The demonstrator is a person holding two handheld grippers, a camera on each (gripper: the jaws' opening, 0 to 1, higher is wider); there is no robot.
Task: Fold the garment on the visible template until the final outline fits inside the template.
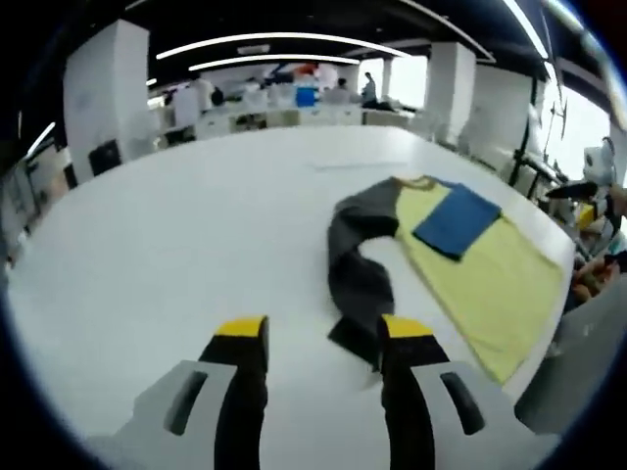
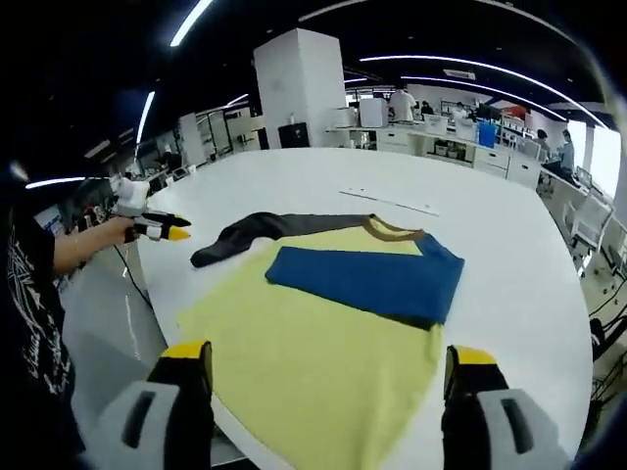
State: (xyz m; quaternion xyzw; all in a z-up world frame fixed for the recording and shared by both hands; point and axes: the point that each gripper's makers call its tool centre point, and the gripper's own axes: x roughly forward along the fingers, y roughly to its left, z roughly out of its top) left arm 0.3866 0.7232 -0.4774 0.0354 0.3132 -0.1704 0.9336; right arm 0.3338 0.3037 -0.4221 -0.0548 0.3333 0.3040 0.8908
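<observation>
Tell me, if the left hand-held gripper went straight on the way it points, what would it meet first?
Probably bare white table. The left hand-held gripper stands open; the garment's dark grey sleeve lies just beside its right jaw, so that jaw might brush the sleeve's end. Depth is hard to judge here.

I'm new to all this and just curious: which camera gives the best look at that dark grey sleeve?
The left gripper view: the dark grey sleeve snakes toward its jaws, close and large. In the right gripper view the sleeve lies farther off, smaller, stretched along the yellow shirt's far edge.
</observation>
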